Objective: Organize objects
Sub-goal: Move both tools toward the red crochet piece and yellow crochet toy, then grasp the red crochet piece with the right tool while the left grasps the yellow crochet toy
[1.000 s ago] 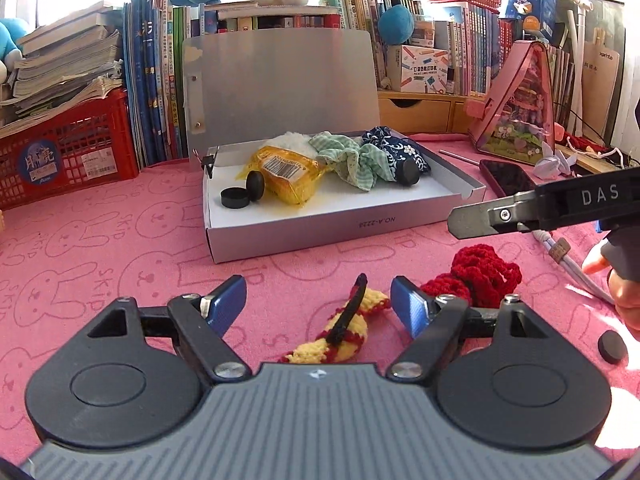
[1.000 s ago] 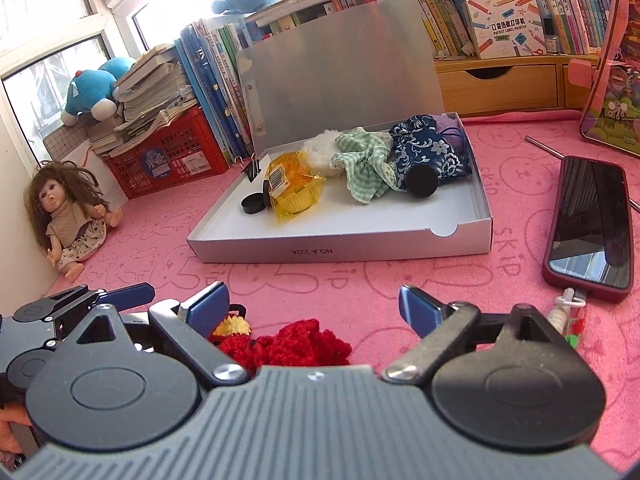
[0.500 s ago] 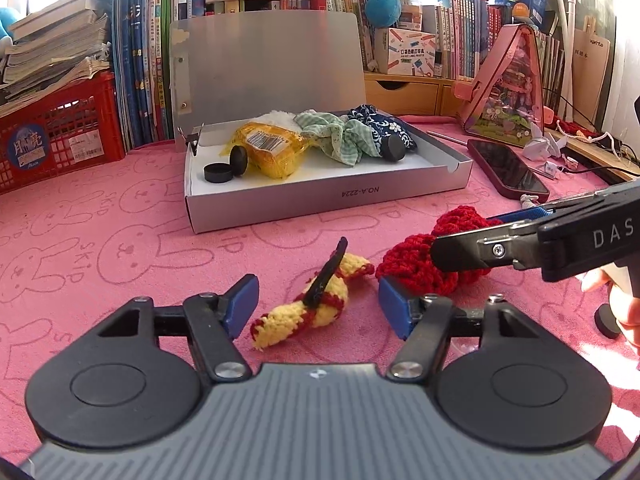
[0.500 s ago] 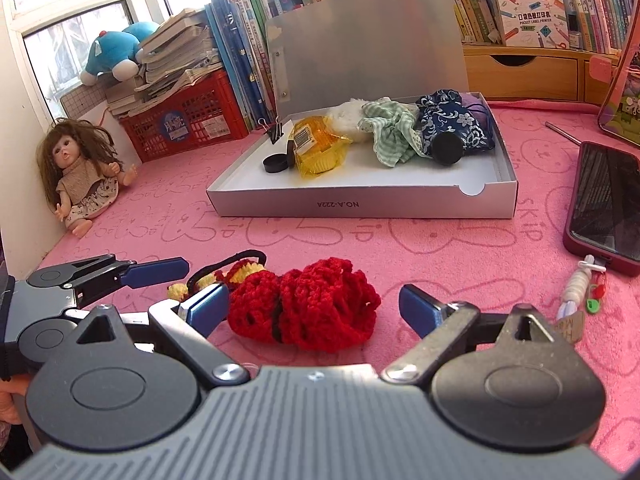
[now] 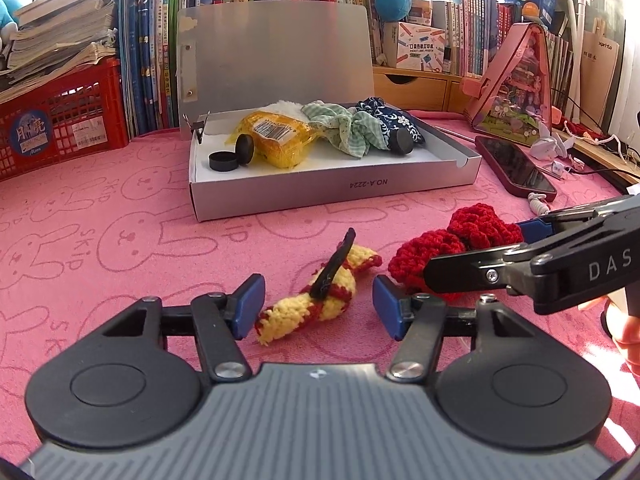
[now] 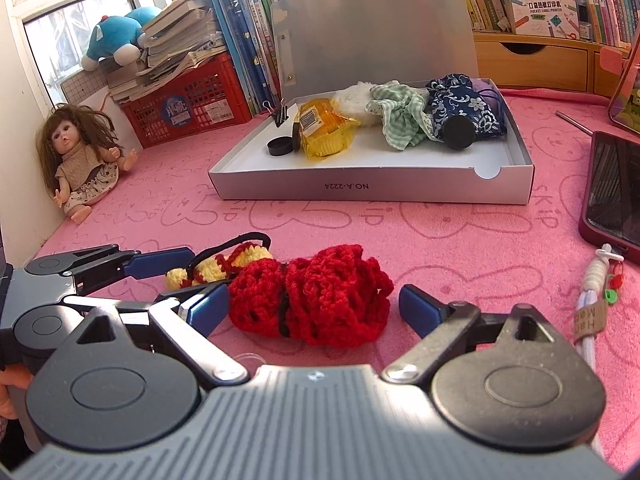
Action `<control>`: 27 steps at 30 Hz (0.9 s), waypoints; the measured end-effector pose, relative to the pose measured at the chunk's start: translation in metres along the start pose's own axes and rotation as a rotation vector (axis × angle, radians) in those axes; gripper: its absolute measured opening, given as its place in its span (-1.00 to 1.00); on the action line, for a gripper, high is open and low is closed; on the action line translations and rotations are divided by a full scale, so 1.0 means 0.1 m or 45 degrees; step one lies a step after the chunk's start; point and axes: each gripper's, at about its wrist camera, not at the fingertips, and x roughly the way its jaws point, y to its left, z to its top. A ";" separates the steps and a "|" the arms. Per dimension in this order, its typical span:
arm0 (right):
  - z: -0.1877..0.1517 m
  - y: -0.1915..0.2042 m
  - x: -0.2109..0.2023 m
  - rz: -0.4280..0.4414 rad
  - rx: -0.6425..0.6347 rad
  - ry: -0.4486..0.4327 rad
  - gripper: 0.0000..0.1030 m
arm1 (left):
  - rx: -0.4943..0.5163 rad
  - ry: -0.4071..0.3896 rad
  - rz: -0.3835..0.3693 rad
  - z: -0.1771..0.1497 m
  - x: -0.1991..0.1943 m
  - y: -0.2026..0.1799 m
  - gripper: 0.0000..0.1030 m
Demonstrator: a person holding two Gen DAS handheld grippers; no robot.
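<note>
A yellow-and-red crochet piece (image 5: 316,300) with a black band lies on the pink mat between the blue pads of my left gripper (image 5: 318,308). Its jaws are closing, and the right pad still stands off the piece. A red crochet piece (image 6: 320,296) lies just right of it, inside my open right gripper (image 6: 312,304), with a gap at the right pad. In the left wrist view the right gripper (image 5: 476,250) reaches in from the right over the red crochet piece (image 5: 452,244). The left gripper (image 6: 180,276) shows at the left of the right wrist view.
An open silver box (image 5: 332,192) behind holds a yellow packet (image 5: 280,140), a green checked cloth, a blue floral pouch and black caps. A phone (image 6: 616,188) and white cable (image 6: 592,312) lie right. A doll (image 6: 80,160) and a red crate (image 5: 60,124) stand at the left.
My left jaws have narrowed around the yellow-and-red piece. The right gripper has sunk toward the mat, and the red crochet piece now lies between its fingers.
</note>
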 end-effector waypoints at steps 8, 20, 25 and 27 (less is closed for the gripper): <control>0.01 0.05 -0.02 0.004 -0.032 -0.010 0.79 | -0.012 -0.009 -0.011 0.01 -0.01 -0.01 0.24; 0.02 0.09 -0.05 0.010 -0.046 -0.018 0.53 | 0.004 -0.005 -0.030 0.02 -0.04 -0.05 -0.13; 0.02 0.09 -0.06 0.016 -0.042 -0.024 0.42 | -0.008 0.027 -0.035 0.02 -0.01 -0.04 -0.32; 0.02 0.09 -0.07 0.018 -0.042 -0.030 0.38 | -0.034 0.042 -0.027 0.02 0.01 -0.02 -0.39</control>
